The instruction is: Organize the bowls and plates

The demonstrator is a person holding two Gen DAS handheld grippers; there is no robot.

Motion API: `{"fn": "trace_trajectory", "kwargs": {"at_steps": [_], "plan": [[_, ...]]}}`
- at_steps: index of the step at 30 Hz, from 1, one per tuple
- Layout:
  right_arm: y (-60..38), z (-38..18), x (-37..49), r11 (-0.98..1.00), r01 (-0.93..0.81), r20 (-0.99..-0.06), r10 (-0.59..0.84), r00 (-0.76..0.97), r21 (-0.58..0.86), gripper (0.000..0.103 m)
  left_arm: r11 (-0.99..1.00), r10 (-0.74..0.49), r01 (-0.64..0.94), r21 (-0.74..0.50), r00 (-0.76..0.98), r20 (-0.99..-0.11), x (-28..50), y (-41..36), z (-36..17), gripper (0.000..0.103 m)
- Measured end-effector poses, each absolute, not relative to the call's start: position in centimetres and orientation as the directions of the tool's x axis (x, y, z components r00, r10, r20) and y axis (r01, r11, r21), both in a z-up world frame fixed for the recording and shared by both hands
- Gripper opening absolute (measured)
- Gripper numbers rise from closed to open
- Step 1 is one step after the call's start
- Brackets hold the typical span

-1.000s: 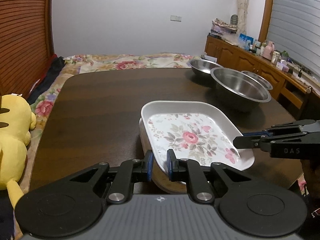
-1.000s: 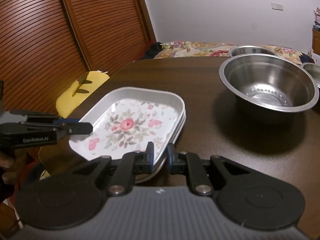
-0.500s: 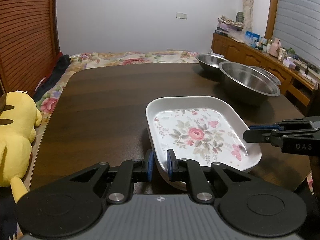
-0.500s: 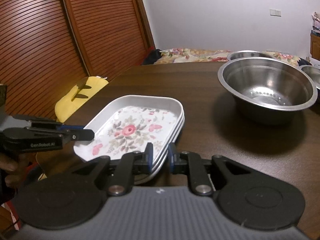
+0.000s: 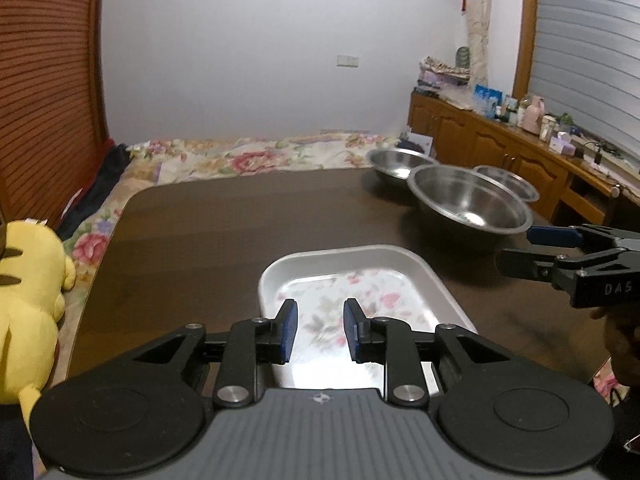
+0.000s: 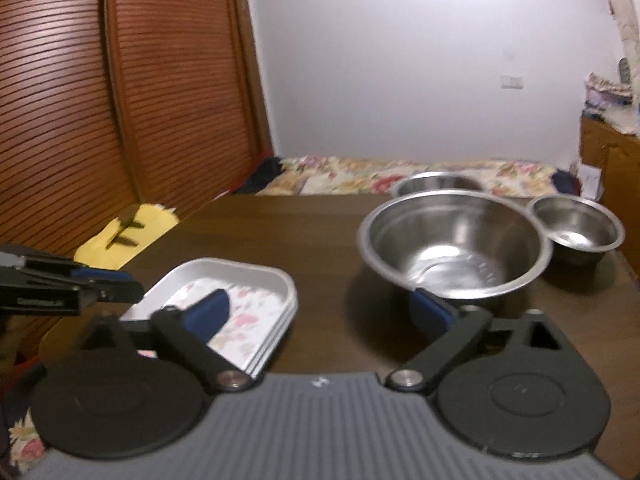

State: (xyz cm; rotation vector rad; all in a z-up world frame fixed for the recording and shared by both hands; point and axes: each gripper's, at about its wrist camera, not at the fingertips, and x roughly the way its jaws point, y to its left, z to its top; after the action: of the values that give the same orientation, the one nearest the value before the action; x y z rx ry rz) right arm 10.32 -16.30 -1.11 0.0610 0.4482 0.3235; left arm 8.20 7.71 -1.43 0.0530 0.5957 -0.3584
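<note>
Nearest the cameras, the left gripper (image 5: 319, 330) hovered with its jaws parted and empty over the near end of the stacked floral plates (image 5: 360, 280), which lay on the dark wooden table (image 5: 224, 224) close to its front edge, while the right gripper (image 6: 320, 312) stood spread wide, holding nothing, between the plates and the large steel bowl (image 6: 452, 240). Beyond that bowl sat two smaller steel bowls (image 6: 576, 224), one behind it and one at its right. A yellow plush toy (image 5: 28, 300) lay off the table's left side, a floral bedspread (image 5: 248, 156) stretched behind, and slatted wooden doors (image 6: 100, 100), a white wall (image 5: 280, 48) and a cluttered wooden sideboard (image 5: 500, 140) closed the room.
</note>
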Motion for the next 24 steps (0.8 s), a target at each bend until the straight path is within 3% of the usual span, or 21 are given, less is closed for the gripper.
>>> {"fn": "trace_trajectory", "kwargs": {"at_steps": [15, 24], "plan": [[-21.0, -1.4, 11.7, 0.971, -0.228, -0.431, 0.238, 0.871, 0.074, 0.103, 0.885, -0.418, 0.463, -0.047, 0.746, -0.518, 12.0, -0.7, 0.0, 0.028], [-24.5, -1.3, 12.7, 0.981, -0.165, -0.389, 0.192, 0.901, 0.103, 0.103, 0.883, -0.423, 0.465, -0.057, 0.741, -0.521, 15.0, -3.6, -1.0, 0.031]]}}
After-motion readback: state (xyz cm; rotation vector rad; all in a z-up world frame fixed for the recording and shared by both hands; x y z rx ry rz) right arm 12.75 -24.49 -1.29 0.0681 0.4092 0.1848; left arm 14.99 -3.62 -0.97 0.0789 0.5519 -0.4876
